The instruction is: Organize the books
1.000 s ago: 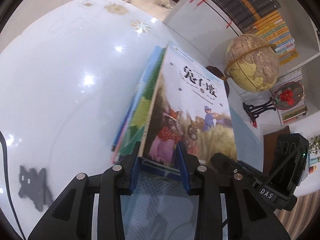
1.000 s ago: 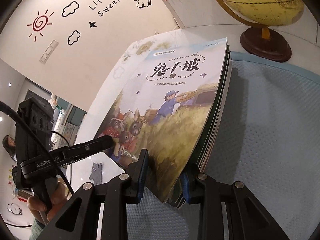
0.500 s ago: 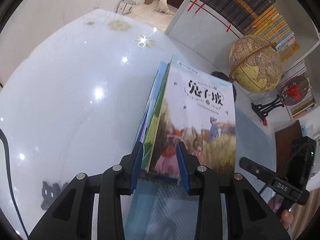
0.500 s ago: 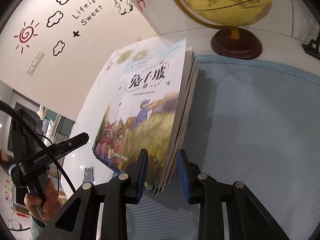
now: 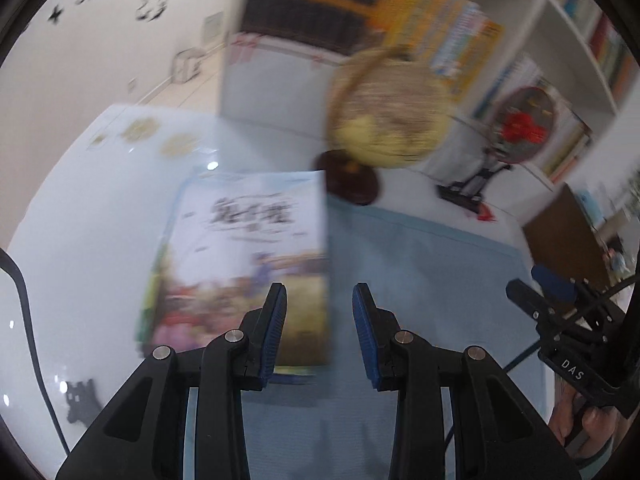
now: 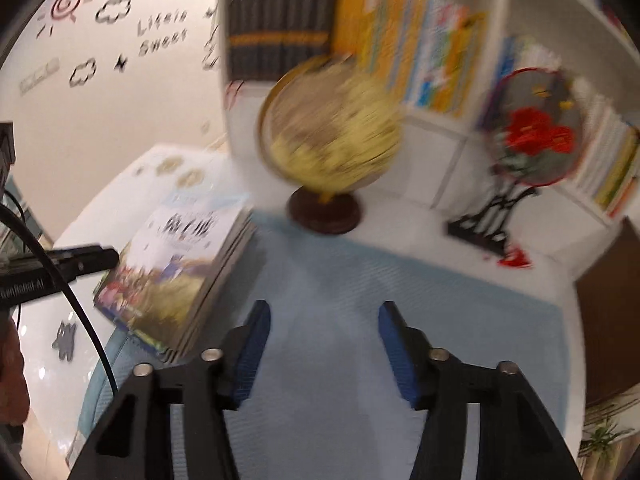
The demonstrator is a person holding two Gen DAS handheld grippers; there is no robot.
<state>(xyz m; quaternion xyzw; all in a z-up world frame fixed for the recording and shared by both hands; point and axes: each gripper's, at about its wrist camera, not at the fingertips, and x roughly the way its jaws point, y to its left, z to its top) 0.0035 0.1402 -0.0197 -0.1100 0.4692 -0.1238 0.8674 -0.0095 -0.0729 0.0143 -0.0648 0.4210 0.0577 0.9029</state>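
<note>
Left of the mat lies the book stack [image 6: 176, 276]: thin, floppy, slippery covers; I'd pinch its spine. Left gripper [image 5: 319, 334] narrow and empty, right gripper [image 6: 324, 354] opening, empty.

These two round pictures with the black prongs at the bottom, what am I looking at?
Each picture comes from a camera mounted on a hand-held tool a person carries, one per hand. The prongs are the left tool and the right tool. Neither holds anything; the right tool's jaws are opening. A stack of picture books lies flat on a white table, partly on a blue mat. Behind stand a globe and bookshelves. Both pictures are blurred.
</note>
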